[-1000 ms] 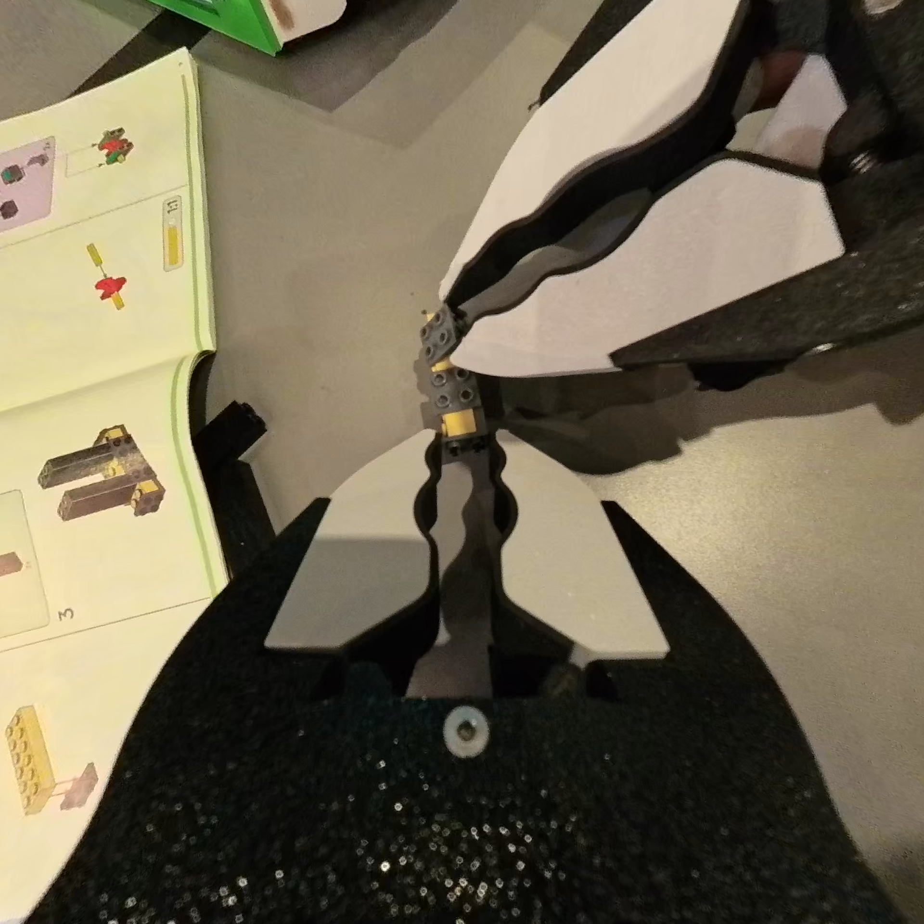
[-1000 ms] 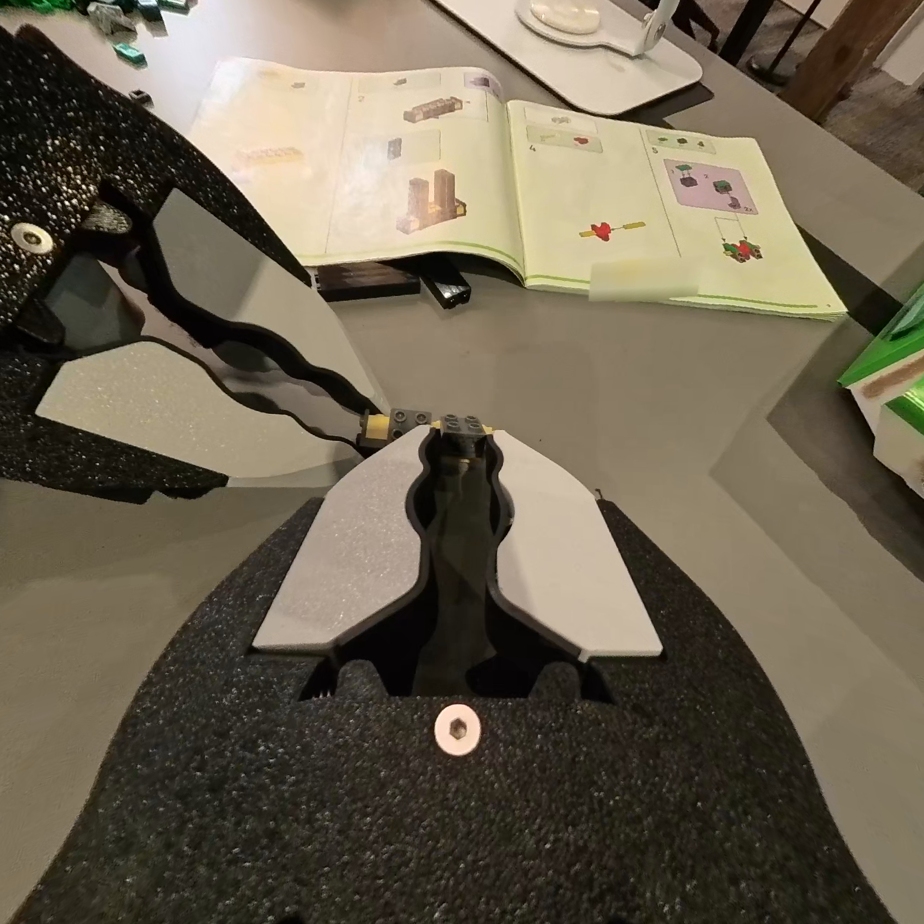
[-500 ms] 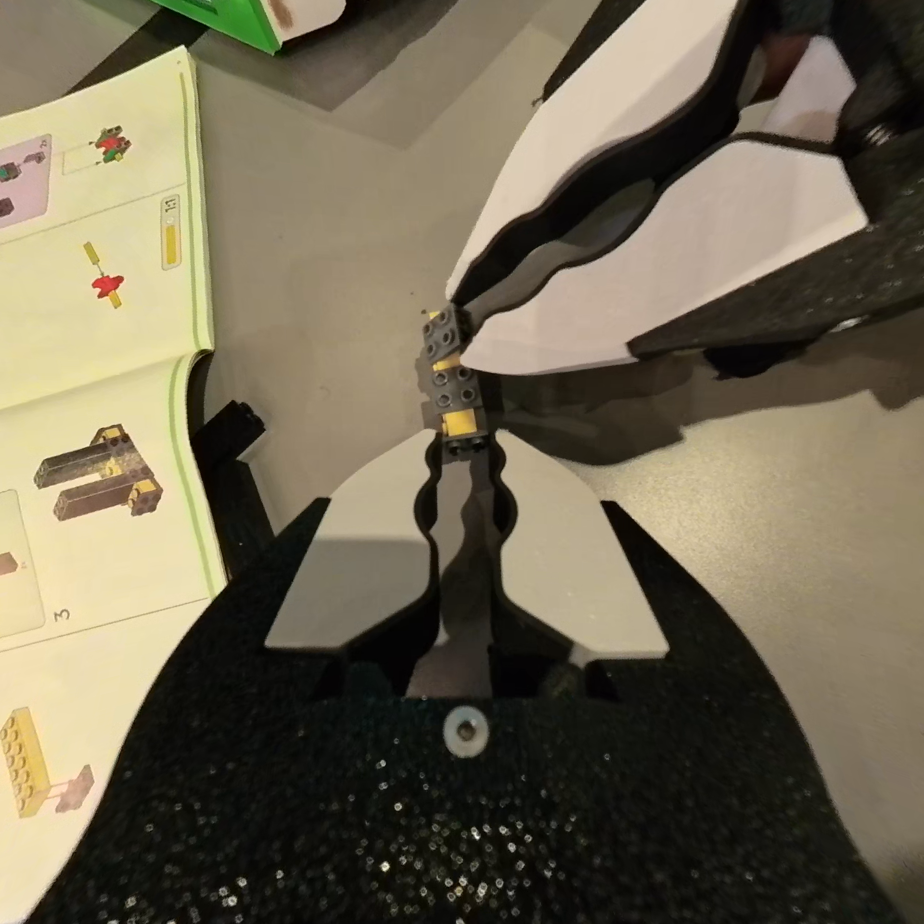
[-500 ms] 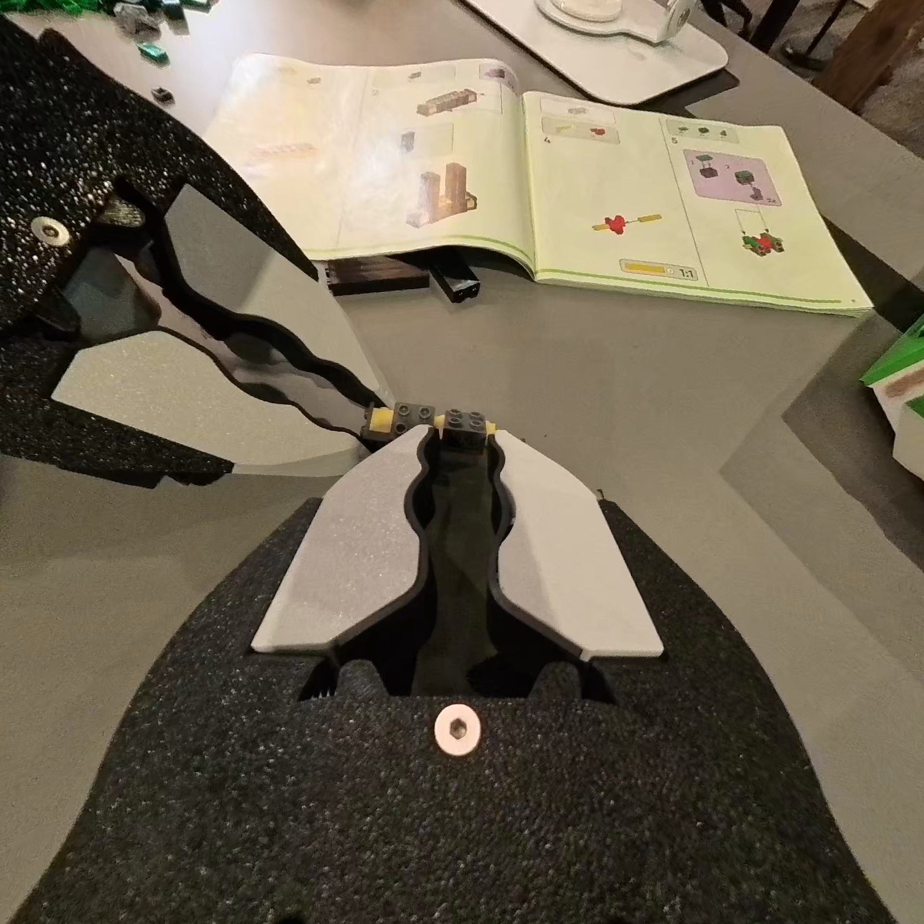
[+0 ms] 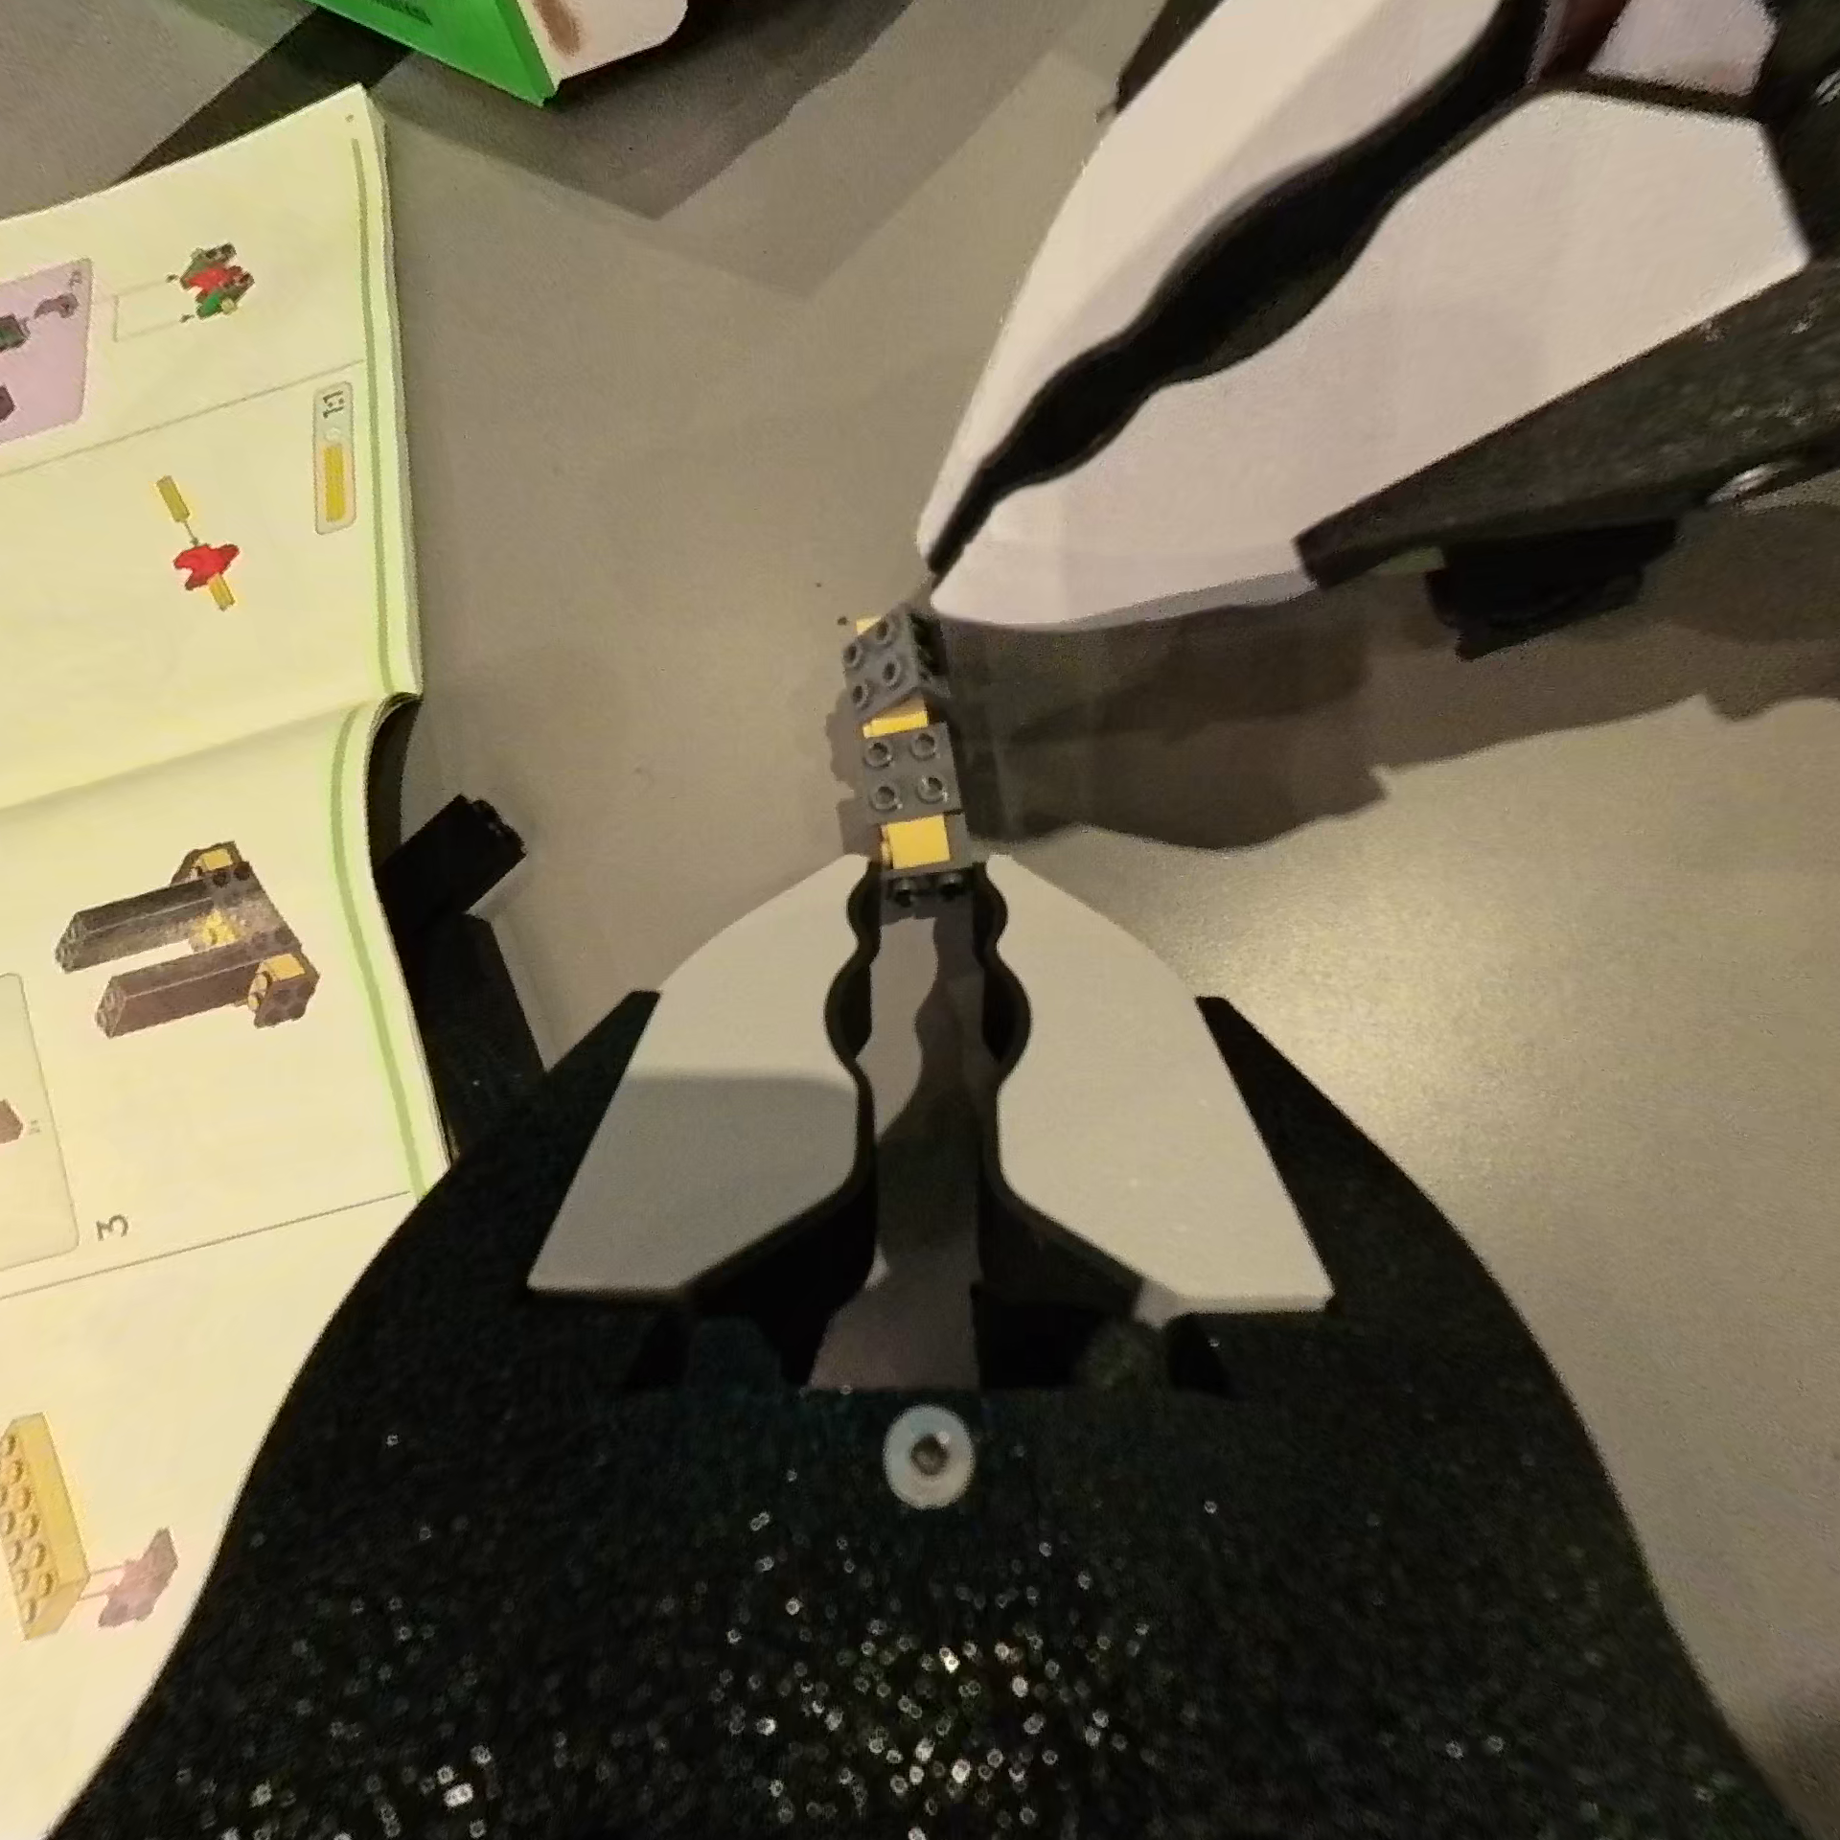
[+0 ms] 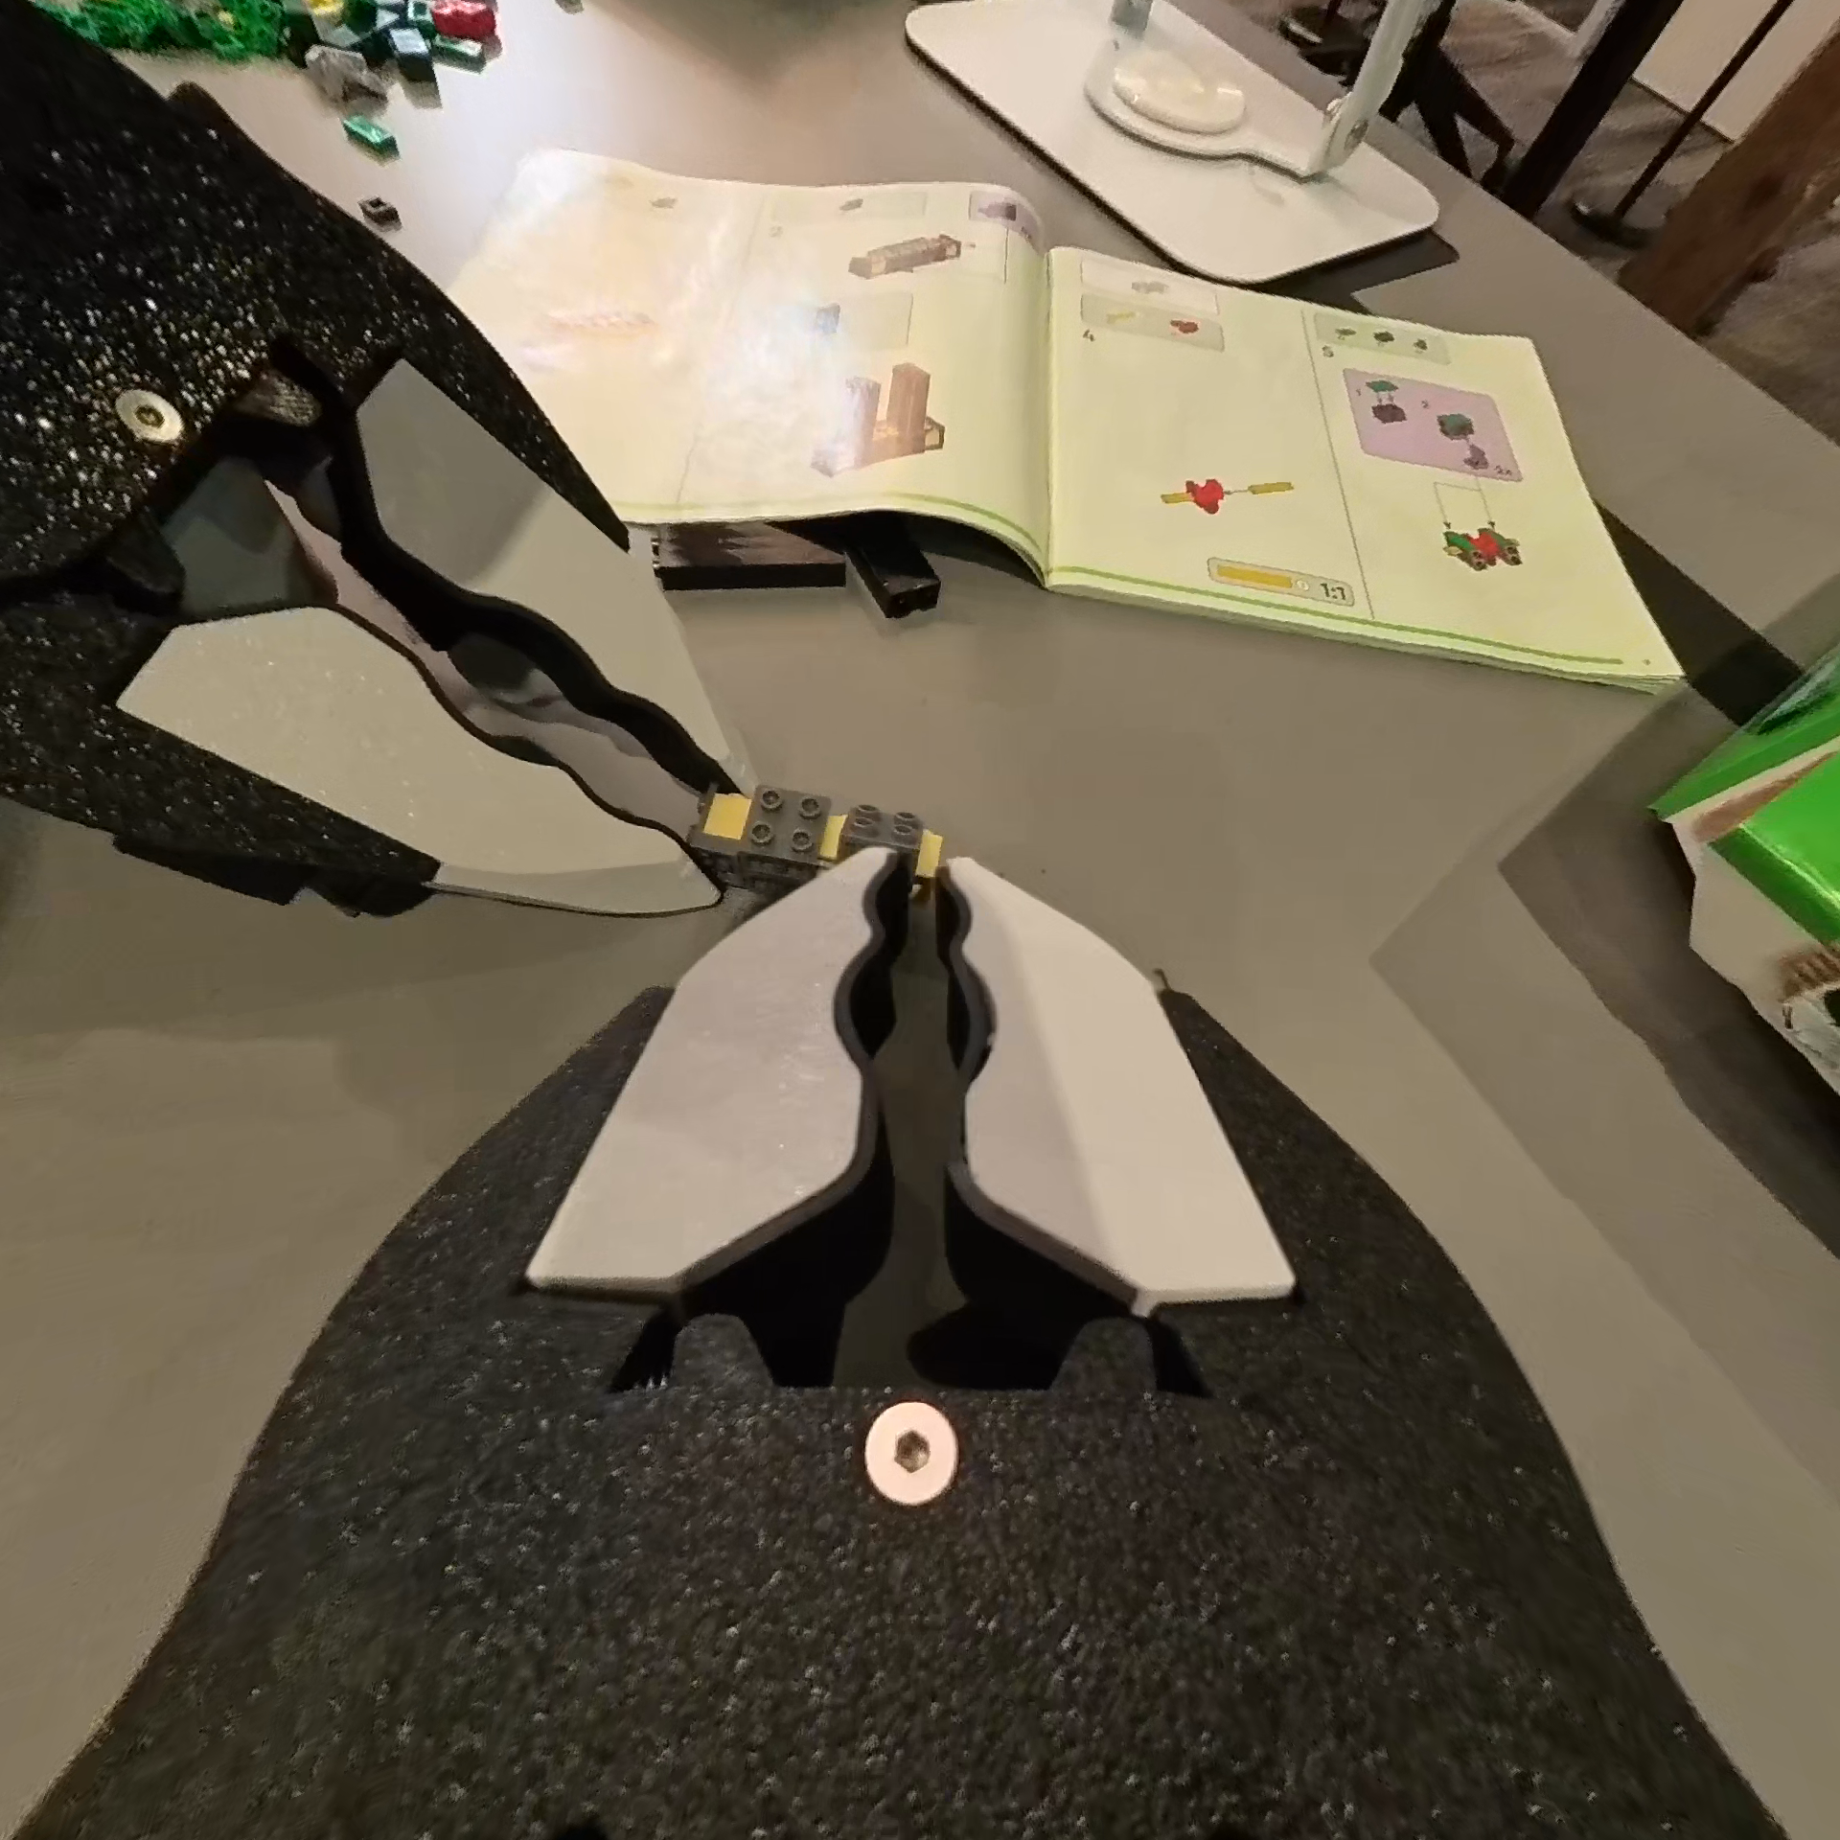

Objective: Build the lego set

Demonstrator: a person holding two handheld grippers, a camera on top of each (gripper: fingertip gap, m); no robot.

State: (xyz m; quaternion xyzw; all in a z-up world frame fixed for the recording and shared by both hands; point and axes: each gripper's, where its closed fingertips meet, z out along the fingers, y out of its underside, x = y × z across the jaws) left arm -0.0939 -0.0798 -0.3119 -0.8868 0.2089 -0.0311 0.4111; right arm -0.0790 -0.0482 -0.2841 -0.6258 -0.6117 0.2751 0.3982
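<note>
A small grey and yellow lego assembly (image 5: pixel 906 767) hangs just above the grey table between both grippers. My left gripper (image 5: pixel 926 881) is shut on its near end, by a yellow plate. My right gripper (image 5: pixel 931 597) comes in from the upper right, its tips at the far grey brick. In the right wrist view my right gripper (image 6: pixel 911 861) is shut narrowly on the assembly's (image 6: pixel 797 826) yellow-edged end. There the left gripper (image 6: pixel 712 826) holds the other end from the left. The assembly's underside is hidden.
An open instruction booklet (image 6: pixel 1095 428) lies on the table behind, also at the left in the left wrist view (image 5: pixel 199 597). Long black bricks (image 6: pixel 797 558) stick out from under it. A green box (image 6: pixel 1772 797), a white lamp base (image 6: pixel 1195 129) and loose bricks (image 6: pixel 378 40) stand around. My right fingertips sit around 5 centimeters from my left ones.
My right gripper has drawn back and tilted up a little, and its fingers have closed narrower at the assembly's end. My left gripper has kept its hold and barely moved.
</note>
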